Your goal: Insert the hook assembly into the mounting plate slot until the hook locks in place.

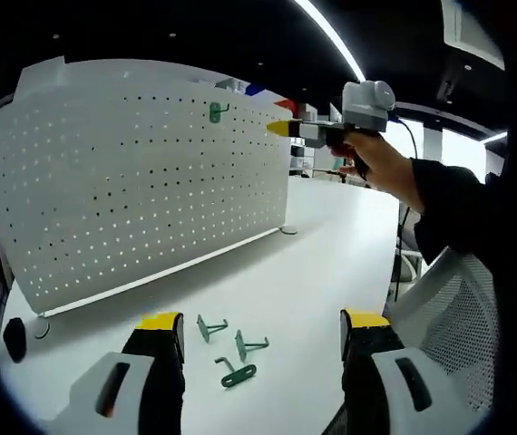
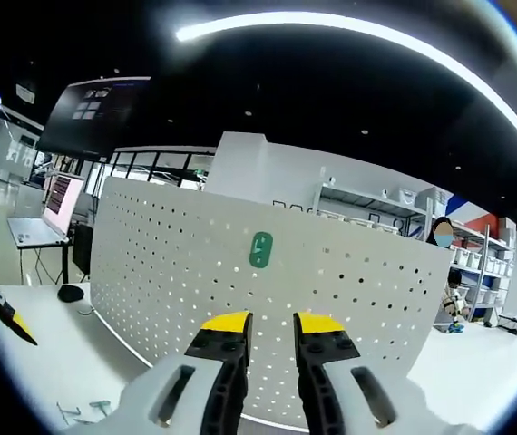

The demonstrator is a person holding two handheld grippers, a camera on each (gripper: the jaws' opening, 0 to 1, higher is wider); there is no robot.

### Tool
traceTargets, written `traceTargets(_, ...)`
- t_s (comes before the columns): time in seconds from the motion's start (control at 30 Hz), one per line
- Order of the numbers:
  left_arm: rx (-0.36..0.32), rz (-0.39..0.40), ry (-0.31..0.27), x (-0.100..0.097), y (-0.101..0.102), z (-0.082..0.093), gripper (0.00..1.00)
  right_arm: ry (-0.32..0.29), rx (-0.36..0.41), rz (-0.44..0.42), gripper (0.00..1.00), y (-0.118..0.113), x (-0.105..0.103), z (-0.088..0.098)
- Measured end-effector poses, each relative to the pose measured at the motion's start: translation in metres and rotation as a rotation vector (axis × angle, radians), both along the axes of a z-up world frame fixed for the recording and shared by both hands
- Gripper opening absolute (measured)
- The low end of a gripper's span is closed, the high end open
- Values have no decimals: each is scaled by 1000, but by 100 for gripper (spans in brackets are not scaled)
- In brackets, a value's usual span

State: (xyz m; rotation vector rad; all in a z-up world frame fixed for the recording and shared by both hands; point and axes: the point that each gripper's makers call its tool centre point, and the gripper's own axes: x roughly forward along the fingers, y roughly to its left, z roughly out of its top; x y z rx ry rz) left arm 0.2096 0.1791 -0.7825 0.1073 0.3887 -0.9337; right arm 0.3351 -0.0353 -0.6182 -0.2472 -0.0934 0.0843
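Observation:
A white pegboard mounting plate [image 1: 141,190] stands upright on the white table [image 1: 331,245]. One green hook [image 1: 215,111] sits on the plate near its top, seen head-on as a green hook [image 2: 260,249] in the right gripper view. Three loose green hooks [image 1: 238,372] lie on the table just ahead of my left gripper [image 1: 263,326], which is wide open and holds nothing. A hand holds my right gripper [image 1: 281,128] up beside the plate's top right. My right gripper [image 2: 272,324] faces the mounted hook from a short way off, jaws slightly apart with nothing between them.
A white mesh chair [image 1: 449,308] stands at the table's right. A black mouse [image 1: 14,337] lies by the plate's left foot. In the right gripper view a laptop [image 2: 36,217] sits far left, with shelves and a person [image 2: 444,237] behind the plate.

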Motion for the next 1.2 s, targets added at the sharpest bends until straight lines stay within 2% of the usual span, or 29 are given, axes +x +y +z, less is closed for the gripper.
traceTargets(0.2, 36, 21, 65, 1, 2, -16, 70, 6, 4, 3, 17, -1, -4, -4)
traceTargets(0.33, 71, 34, 87, 4, 4, -23, 65, 3, 7, 5, 17, -1, -6, -3)
traceTargets(0.57, 103, 55, 155, 9, 4, -38, 60, -2, 10, 8, 17, -2, -10, -2)
traceTargets(0.63, 92, 47, 168, 6, 2, -40, 58, -2, 10, 6, 17, -4, -11, -2)
traceTargets(0.73, 86, 36, 239, -2, 0, -50, 58, -2, 10, 2, 17, -6, -12, -3)
traceTargets(0.8, 81, 42, 306, -8, 0, -58, 59, -2, 12, 1, 17, -6, -12, -3)
traceTargets(0.93, 96, 59, 347, -6, 6, -68, 57, -4, 12, 8, 17, -4, -11, -4)
traceTargets(1.03, 82, 55, 422, -13, 5, -75, 56, -2, 10, 12, 17, -2, -11, -5)
traceTargets(1.2, 103, 43, 449, -14, 2, -83, 57, -7, 12, 16, 17, -3, -11, -5)
